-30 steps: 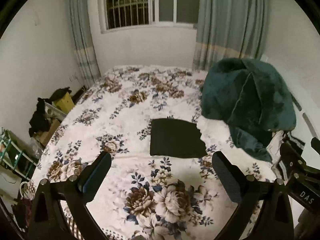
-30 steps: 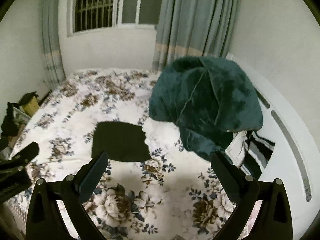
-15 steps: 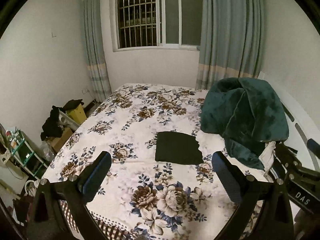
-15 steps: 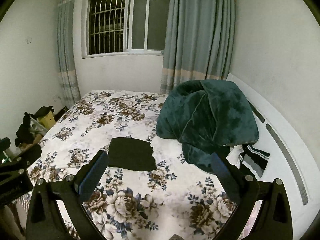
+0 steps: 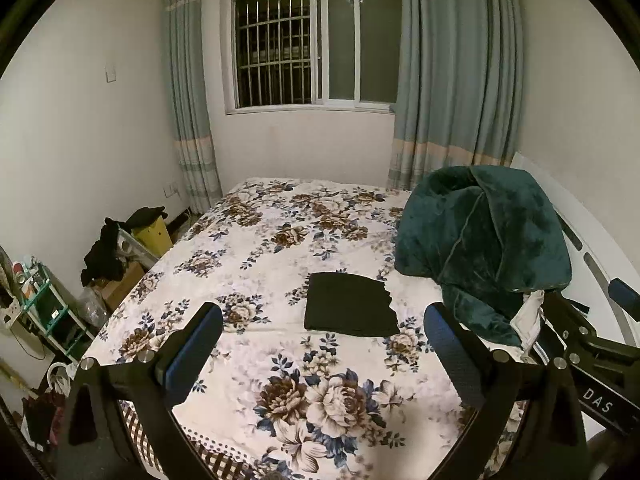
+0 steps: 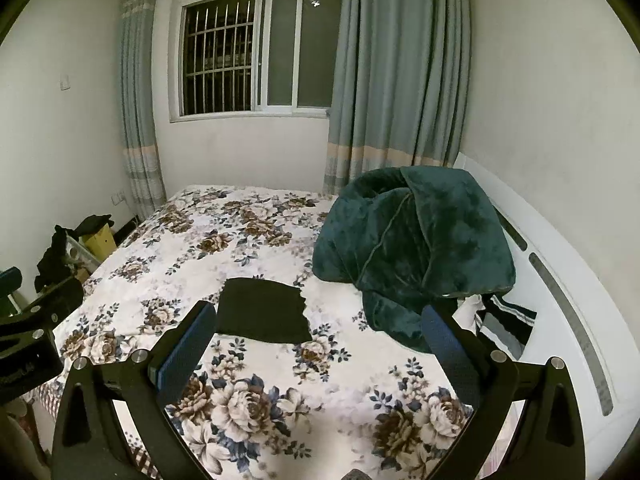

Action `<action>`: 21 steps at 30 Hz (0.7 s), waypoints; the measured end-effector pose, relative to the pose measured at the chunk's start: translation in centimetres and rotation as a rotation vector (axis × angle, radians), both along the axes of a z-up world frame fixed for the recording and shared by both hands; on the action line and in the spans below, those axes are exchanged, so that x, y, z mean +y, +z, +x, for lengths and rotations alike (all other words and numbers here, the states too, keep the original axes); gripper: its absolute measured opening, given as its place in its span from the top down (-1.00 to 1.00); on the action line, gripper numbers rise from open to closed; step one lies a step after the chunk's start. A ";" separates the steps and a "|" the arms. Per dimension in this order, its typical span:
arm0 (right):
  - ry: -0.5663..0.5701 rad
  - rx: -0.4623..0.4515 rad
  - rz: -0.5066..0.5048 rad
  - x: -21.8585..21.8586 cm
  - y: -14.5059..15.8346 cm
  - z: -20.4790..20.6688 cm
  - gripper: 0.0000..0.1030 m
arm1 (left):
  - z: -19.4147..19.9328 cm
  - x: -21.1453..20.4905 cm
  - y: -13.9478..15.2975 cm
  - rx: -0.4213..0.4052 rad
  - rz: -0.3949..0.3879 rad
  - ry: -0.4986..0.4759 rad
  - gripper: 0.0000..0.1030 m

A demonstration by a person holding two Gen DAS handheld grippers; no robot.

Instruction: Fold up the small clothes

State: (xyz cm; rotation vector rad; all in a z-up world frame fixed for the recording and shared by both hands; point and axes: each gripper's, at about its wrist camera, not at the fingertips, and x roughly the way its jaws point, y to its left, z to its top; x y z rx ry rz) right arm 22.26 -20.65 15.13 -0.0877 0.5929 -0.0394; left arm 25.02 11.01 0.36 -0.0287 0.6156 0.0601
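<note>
Both grippers have pulled back and risen from the bed over the last second: the small black folded cloth [image 5: 350,305] now sits smaller and more central in each frame, with more window and wall above it. I judge the fold finished and the piece released. The left gripper [image 5: 322,338] and right gripper [image 6: 320,338] hold their fingers wide apart, empty. The cloth lies flat on the floral bedsheet [image 5: 260,248], well beyond the fingertips, beside the dark green plush blanket [image 5: 484,240] at right.
</note>
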 end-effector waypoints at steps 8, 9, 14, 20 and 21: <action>0.003 0.004 0.007 -0.1 0.1 -0.1 -1.00 | -0.2 -0.7 0.0 0.005 -0.006 0.014 -1.00; 0.011 0.006 0.006 0.0 0.2 0.5 -1.00 | -0.3 -0.7 0.0 0.006 -0.005 0.014 -1.00; 0.016 0.012 0.006 0.0 0.3 0.8 -1.00 | -0.2 -0.6 0.0 0.006 -0.007 0.013 -1.00; 0.033 0.015 0.004 0.2 0.3 1.8 -1.00 | -0.7 -0.7 -0.2 0.011 -0.011 0.032 -1.00; 0.033 0.016 0.005 0.2 0.3 1.7 -1.00 | -0.8 -0.7 -0.2 0.015 -0.010 0.035 -1.00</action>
